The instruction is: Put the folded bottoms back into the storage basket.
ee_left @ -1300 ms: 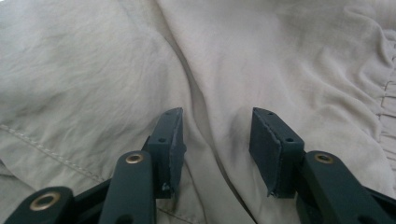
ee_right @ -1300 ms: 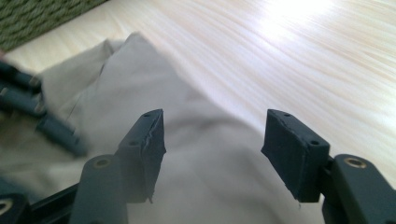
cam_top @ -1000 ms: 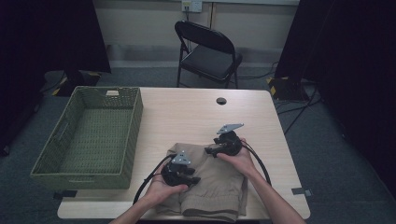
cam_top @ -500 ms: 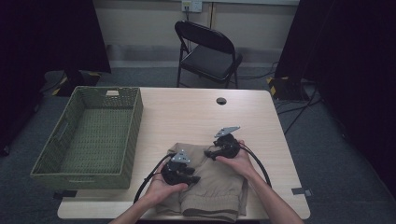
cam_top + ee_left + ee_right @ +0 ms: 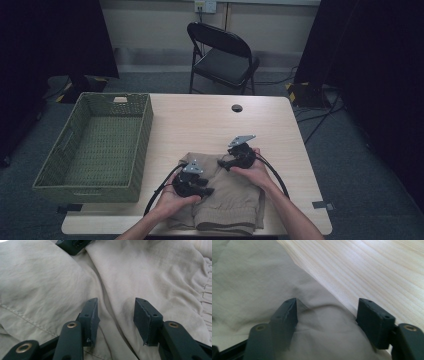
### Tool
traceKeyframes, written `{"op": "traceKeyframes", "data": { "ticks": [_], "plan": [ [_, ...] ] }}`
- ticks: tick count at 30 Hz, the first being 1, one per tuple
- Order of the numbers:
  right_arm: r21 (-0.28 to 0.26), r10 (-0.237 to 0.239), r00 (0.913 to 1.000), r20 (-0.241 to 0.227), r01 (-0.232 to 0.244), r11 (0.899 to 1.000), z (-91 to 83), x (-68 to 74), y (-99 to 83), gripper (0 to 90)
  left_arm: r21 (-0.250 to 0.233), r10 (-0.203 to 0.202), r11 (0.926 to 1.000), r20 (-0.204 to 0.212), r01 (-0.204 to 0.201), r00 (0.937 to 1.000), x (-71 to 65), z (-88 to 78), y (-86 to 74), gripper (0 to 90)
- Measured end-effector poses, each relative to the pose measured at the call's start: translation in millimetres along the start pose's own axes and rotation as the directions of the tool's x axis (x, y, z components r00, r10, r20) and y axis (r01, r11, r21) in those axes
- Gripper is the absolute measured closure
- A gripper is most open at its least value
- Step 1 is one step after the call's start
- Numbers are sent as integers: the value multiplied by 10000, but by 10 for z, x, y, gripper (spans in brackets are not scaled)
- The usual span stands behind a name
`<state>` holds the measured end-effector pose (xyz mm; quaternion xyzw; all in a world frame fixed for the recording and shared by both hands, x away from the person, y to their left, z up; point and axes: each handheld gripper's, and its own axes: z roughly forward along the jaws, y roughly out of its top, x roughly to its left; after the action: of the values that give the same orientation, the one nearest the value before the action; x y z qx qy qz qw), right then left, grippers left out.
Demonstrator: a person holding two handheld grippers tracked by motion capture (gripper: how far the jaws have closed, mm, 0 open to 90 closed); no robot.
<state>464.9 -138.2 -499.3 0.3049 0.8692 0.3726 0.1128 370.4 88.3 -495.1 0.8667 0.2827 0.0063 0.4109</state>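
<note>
Beside the shorts [image 5: 225, 197], high view adds basket [image 5: 95, 150].

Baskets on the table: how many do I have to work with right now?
1. A green woven basket sits at the table's left edge, left of the beige shorts. Nothing shows inside it.

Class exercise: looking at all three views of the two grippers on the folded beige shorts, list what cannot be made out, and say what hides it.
- High view: jaws of left gripper and right gripper, too small.
- High view: shorts under the hands, covered.
- Right gripper view: whether cloth is pinched, unclear.
- High view: label in basket, too small to read.
</note>
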Motion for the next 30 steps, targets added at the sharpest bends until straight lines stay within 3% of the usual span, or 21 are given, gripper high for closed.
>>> {"op": "traceKeyframes", "data": {
  "ticks": [4,7,10,13,19,30],
  "plan": [
    [4,8,9994,-340,-8,10000,-25,27,2,517,28,8,10000,-18,-8,10000,-5,-1,1,544],
    [16,299,9975,-634,-298,9996,-43,4,1,628,26,-20,10000,-4,20,10000,0,-3,2,545],
    [65,650,9923,-1056,-647,9979,-55,-23,-7,713,-13,-23,10000,3,23,10000,3,2,2,547],
    [141,642,9908,-1191,-630,9979,-59,-10,0,775,26,-23,10000,1,23,10000,7,0,5,552],
    [-32,695,9890,-1307,-705,9975,-103,-2,24,824,8,15,10000,-45,-15,10000,6,2,7,552],
    [-743,693,9883,-1357,-799,9940,-261,16,98,835,-76,151,9999,-366,-154,9992,5,7,24,552]
  ]
}}
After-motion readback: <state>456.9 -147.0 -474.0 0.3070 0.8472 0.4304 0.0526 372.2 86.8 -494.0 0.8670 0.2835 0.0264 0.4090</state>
